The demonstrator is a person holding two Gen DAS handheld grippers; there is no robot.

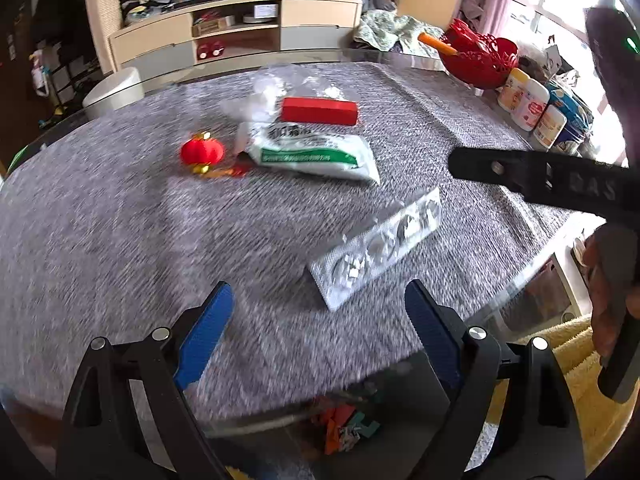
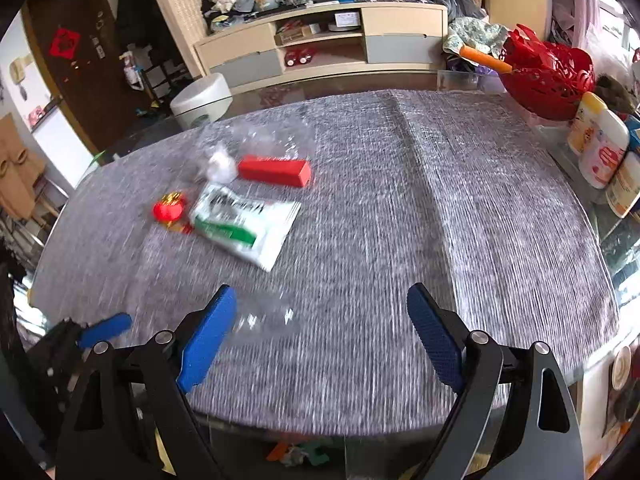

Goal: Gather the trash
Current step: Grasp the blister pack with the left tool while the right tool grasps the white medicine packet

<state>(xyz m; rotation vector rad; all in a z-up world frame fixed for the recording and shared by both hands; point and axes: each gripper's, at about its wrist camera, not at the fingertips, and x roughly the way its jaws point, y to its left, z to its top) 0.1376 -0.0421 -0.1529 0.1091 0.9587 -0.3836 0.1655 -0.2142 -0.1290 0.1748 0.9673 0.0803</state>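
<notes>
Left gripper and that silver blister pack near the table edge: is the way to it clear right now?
Probably yes. The left gripper is open, and the blister pack lies flat just ahead of its fingertips with only bare grey cloth between. The right gripper hovers off to the side, not across the path.

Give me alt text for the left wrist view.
The open left gripper hovers over a grey tablecloth, jaws spread just short of a silver blister pack. Beyond lie a white-and-green packet, red box and small red lantern.
</notes>
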